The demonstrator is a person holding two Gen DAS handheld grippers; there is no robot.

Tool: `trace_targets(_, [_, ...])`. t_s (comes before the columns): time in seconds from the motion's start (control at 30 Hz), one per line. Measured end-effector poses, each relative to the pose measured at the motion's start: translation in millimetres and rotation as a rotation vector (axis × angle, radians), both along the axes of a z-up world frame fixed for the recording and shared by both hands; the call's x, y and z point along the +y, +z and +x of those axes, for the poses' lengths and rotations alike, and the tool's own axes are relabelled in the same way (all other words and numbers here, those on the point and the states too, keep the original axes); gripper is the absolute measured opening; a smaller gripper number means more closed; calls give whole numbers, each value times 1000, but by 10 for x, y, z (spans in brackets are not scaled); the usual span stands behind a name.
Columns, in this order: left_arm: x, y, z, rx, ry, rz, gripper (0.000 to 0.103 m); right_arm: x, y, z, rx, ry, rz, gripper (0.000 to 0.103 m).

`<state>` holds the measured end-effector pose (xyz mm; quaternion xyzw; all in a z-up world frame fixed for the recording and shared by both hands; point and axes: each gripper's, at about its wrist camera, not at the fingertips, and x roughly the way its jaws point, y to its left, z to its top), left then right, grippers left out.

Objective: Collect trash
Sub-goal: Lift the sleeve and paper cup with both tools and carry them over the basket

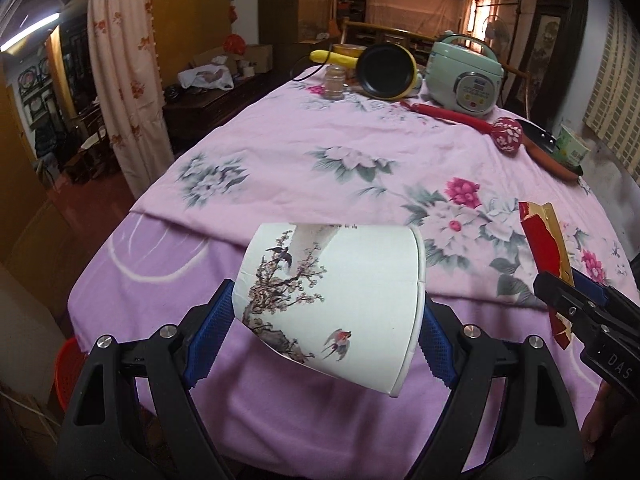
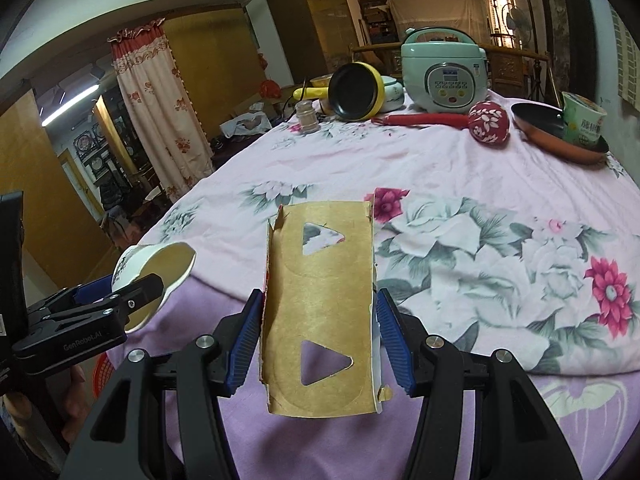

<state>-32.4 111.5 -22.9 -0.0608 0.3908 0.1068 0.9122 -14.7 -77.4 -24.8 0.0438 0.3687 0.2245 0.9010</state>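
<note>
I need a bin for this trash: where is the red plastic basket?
The red plastic basket sits on the floor below the table's near-left edge, low left in the left wrist view beside the left tongs; the right wrist view shows a sliver of it.

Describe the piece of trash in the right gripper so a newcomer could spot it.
Over the near edge of the pink floral tablecloth, the right gripper clamps a flattened cardboard piece. Unlike the white bird-printed paper cup, it is brown with two triangular cut-outs.
</note>
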Motion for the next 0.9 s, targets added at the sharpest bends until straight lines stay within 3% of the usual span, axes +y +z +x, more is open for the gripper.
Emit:
trace_targets(0.13, [157,-54,-161,5,37,-6,72,149,-19,-54,11,36,-5,56])
trace_targets(0.33, [612,-82,-463,-22,129,-15,73,738,20,-190,-1,172,-22,56])
trace_targets(0.53, [791,-100,-522,-42,82,-55,76,1063,82,-213,1,221,-10,56])
trace_targets(0.63, [780,-128,-395,-43,36,-84,83,1018,72,-194,12,204,-8,56])
trace_targets(0.77, [678,-173,-184,-9,-18,-79,82,903,60,-172,15,173,-4,56])
trace_targets(0.8, [658,-187,-160,-2,-24,-80,80,857,52,-158,19,163,-4,56])
trace_targets(0.87, [601,-194,-139,9,-52,-107,52,781,24,-114,27,152,0,56])
trace_targets(0.9, [552,-197,-136,27,-52,-88,22,740,13,-100,30,145,3,56])
